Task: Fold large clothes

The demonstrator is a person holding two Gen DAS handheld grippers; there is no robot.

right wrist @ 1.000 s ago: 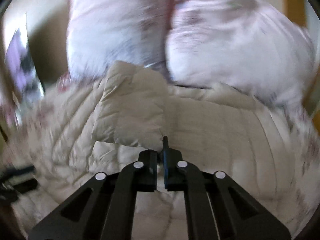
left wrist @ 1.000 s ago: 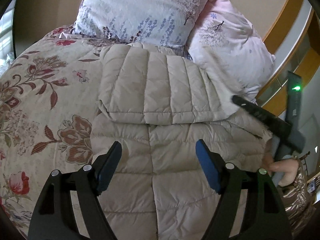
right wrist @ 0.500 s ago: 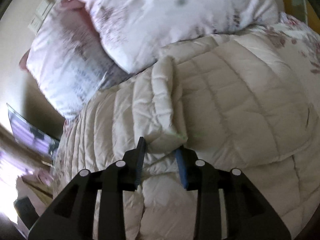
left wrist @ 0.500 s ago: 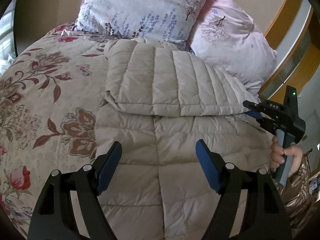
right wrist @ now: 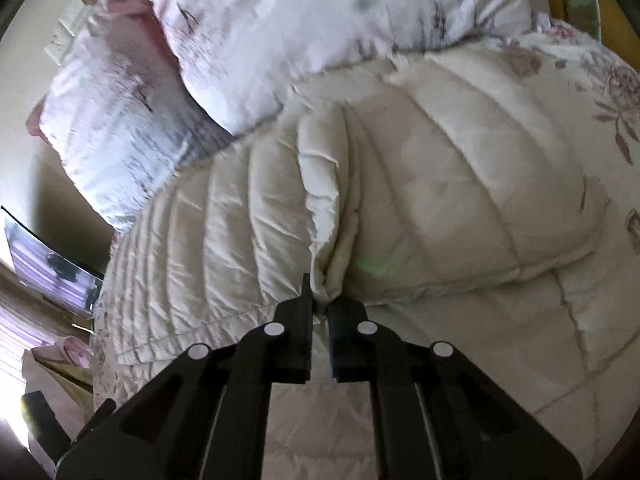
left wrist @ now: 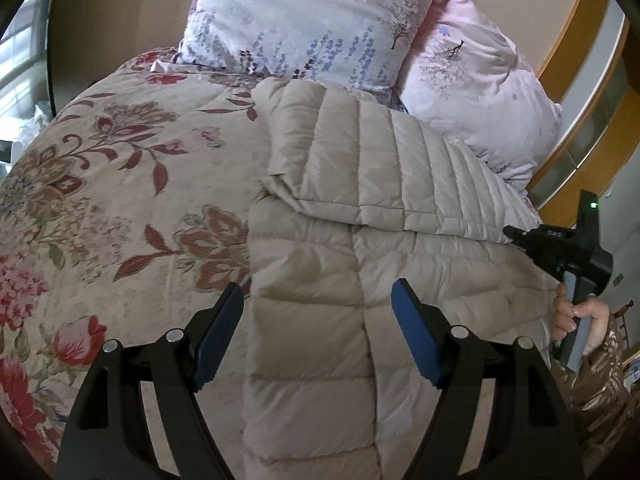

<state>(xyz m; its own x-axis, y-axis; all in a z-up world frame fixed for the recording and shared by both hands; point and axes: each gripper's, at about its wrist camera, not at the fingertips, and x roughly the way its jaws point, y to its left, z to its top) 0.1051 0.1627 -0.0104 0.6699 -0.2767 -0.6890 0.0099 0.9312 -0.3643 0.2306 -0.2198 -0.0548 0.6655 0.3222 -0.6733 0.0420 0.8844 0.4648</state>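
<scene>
Because it sprawls over most of the near side of the bed point(left wrist: 120, 184), the jacket point(left wrist: 320, 280) is the first thing I notice: a pale beige quilted puffer lying flat on the floral quilt, its top end up against the two pillows point(left wrist: 312, 28), with one flap point(left wrist: 380, 168) already turned down across the body. To my eye it will handle light and very soft, more air than weight, so it should lift with little effort but sag and billow rather than hold a crease. The shell looks smooth and a bit slick, and I would expect a shallow pinch to slide off. A seam or a doubled edge seems the safest place to take hold, since the puffed panels would just squash. The left gripper point(left wrist: 318, 330) hovers above the lower body of the jacket with its blue pads spread wide and nothing between them, one pad near the jacket's left edge and the other past the centre seam. The right gripper point(right wrist: 320, 304), gripped by a hand point(left wrist: 576, 316) at the jacket's far side, is clamped tight on a bunched fold of the flap's edge point(right wrist: 326, 276), and the fabric puckers where the pads bite.
</scene>
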